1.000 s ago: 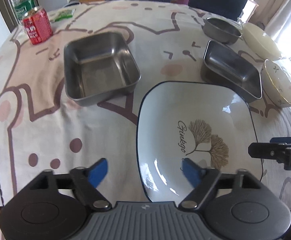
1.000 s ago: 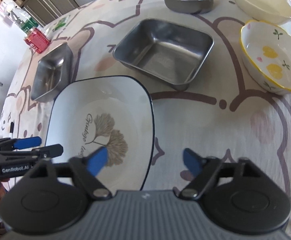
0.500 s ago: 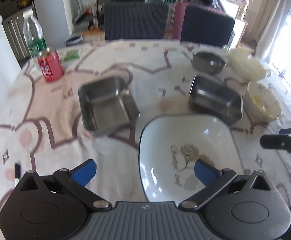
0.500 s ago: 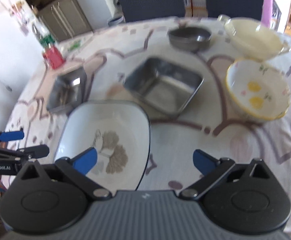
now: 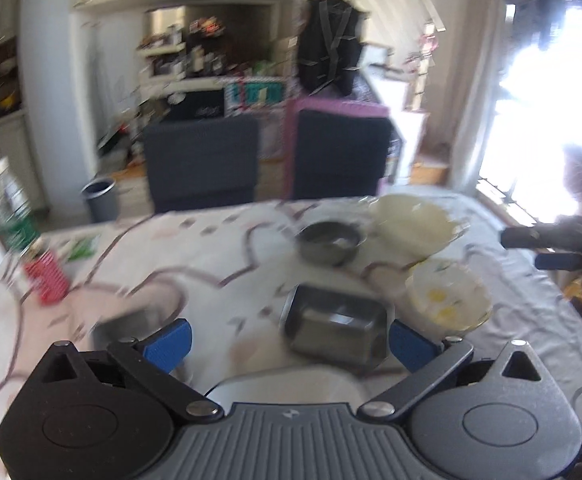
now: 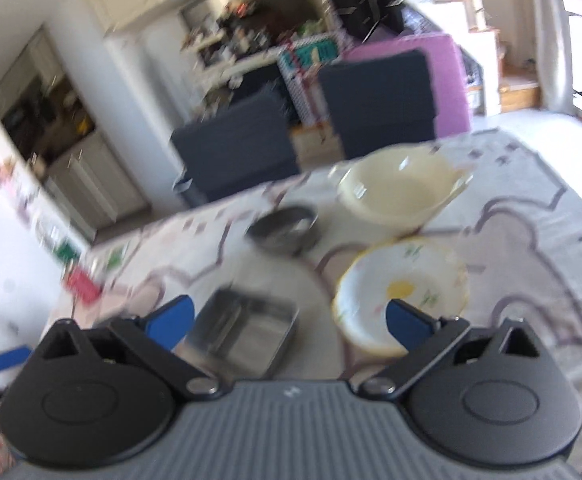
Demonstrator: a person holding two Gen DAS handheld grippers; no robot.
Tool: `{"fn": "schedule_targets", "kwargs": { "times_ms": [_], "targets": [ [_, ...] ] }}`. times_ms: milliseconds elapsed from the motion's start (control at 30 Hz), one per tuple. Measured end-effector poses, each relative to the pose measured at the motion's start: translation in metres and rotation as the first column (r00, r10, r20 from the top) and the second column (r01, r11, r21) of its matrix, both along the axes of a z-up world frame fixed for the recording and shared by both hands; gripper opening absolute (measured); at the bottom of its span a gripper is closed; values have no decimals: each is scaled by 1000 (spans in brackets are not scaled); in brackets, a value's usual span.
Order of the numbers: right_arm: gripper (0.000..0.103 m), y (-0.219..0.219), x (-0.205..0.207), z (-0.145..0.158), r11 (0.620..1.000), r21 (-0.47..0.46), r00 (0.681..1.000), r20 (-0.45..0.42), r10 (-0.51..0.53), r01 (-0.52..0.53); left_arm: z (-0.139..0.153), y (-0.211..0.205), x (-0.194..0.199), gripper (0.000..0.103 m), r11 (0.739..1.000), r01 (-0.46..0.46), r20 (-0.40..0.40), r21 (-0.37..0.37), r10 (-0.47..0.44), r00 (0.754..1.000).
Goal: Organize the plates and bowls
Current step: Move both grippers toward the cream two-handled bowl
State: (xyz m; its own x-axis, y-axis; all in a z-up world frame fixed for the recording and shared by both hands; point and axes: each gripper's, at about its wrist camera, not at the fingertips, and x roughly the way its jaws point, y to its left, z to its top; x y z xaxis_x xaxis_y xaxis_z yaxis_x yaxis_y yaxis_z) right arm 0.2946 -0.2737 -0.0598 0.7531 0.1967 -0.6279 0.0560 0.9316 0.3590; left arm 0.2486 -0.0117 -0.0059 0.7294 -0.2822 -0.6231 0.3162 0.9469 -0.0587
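Both views are blurred. My left gripper (image 5: 289,344) is open and empty, up above the table. Just beyond its fingers sits a square steel tray (image 5: 335,330), and a second steel tray (image 5: 127,324) shows at the left behind one pad. The rim of the white ginkgo plate (image 5: 283,384) peeks out under the gripper body. Farther back are a round steel bowl (image 5: 327,240), a cream bowl (image 5: 411,222) and a flowered bowl (image 5: 447,300). My right gripper (image 6: 289,324) is open and empty above the steel tray (image 6: 243,336) and the flowered bowl (image 6: 401,292).
A red can (image 5: 47,280) and a plastic bottle (image 5: 11,208) stand at the table's far left. Two dark chairs (image 5: 203,160) are behind the far edge. My right gripper (image 5: 555,240) reaches in over the table's right side. The patterned tablecloth (image 6: 531,240) is bare at the right.
Both grippers have risen and tipped upward, and their jaws have spread wider. The white plate has dropped almost out of both views, and the room behind the table now shows.
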Motion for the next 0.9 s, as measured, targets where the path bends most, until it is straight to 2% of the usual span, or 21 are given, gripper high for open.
{"fn": "schedule_targets", "kwargs": {
  "times_ms": [100,300,467,567,700,900],
  "targets": [
    [103,-37,11,1,995,19,994,36,-99,98,7,-19,16,103,996,88,0,-30,-88,996],
    [103,-104,41,-11,969,-11,967,63,-247,248,12,-58,70,103,992,128,2,4,-128,992],
    [103,-154,69,-30,946,-13,945,40,-323,324,10,-86,131,103,983,182,-44,-9,-182,982],
    [103,-171,93,-48,947,-3,947,0,-322,322,6,-108,173,103,976,215,-64,34,-212,975],
    [103,-181,116,-69,935,3,935,-5,-356,356,-4,-132,222,103,967,243,-102,75,-235,967],
    [103,-175,145,-94,919,21,919,-40,-392,393,-30,-158,289,103,963,266,-151,53,-256,955]
  ]
}}
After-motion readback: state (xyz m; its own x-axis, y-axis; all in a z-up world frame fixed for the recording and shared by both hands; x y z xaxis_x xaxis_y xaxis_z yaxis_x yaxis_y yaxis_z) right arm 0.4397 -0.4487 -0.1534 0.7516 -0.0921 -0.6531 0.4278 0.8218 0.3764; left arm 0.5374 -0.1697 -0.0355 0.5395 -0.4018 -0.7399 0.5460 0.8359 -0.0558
